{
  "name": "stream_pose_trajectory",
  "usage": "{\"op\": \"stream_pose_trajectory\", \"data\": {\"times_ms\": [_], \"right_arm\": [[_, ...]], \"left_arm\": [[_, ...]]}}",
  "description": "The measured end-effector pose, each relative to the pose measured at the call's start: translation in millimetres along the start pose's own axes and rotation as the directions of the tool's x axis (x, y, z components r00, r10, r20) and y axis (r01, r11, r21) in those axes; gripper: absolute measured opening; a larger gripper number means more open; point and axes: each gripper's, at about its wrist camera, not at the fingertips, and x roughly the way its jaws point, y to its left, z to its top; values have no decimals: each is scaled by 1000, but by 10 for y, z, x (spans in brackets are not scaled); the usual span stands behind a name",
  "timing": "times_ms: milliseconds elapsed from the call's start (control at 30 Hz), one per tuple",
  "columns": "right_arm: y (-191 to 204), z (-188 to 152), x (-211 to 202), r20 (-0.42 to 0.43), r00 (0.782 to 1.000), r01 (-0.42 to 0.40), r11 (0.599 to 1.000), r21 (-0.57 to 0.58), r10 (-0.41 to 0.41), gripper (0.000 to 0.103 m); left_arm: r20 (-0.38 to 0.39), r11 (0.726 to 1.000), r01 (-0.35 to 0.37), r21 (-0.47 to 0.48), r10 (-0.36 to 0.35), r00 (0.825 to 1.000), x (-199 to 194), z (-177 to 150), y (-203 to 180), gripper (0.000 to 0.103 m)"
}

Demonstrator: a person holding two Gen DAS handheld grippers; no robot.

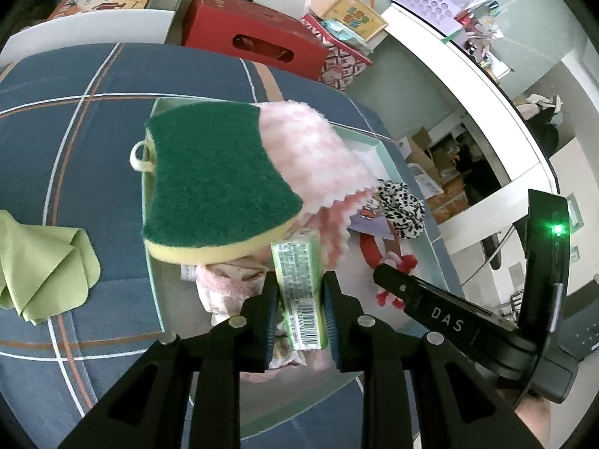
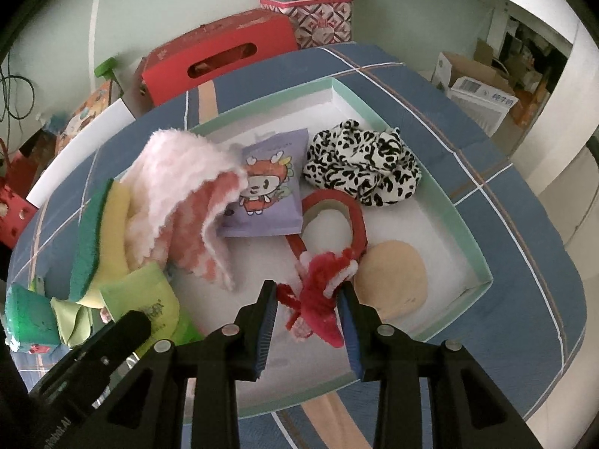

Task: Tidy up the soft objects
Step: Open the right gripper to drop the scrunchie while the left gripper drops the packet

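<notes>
My left gripper is shut on a light green tissue packet over the near left part of a shallow white box with a mint rim. A green and yellow sponge and a fluffy pink cloth rest against the packet's far end; I cannot tell whether they are gripped too. My right gripper is shut on the red fuzzy ornament of a red headband lying in the box. Also in the box are a leopard-print scrunchie, a purple cartoon packet and a round beige puff.
The box sits on a bed with a blue plaid cover. A folded light green cloth lies on the cover left of the box. Beyond the bed stand a red carton, patterned boxes and a white shelf.
</notes>
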Motion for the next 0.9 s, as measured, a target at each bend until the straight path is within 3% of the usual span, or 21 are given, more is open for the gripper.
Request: {"op": "stream_pose_trajectory", "data": {"times_ms": [200,267,333,500,700,900], "right_arm": [[3,6,-28,4,1000,3,1000,4,-3,40],[5,17,-60,11,1000,5,1000,4,-5,44],[9,25,-107,23,1000,9,1000,-1,-8,48],[36,44,-303,78,997,4,1000,-11,-4,49],[88,51,-474,125,992,-5,1000,-25,8,51],[141,56,-451,116,993,-1,999,-40,6,51]], "left_arm": [[-8,1000,-14,2,14,1000,-16,7,-3,33],[-14,1000,-19,12,19,1000,-34,13,-41,47],[-9,1000,-21,18,21,1000,-82,11,-72,52],[19,997,-48,53,47,999,-293,33,-184,53],[95,984,-153,87,144,985,-578,31,-215,60],[88,963,-266,51,261,961,-611,33,-41,60]]}}
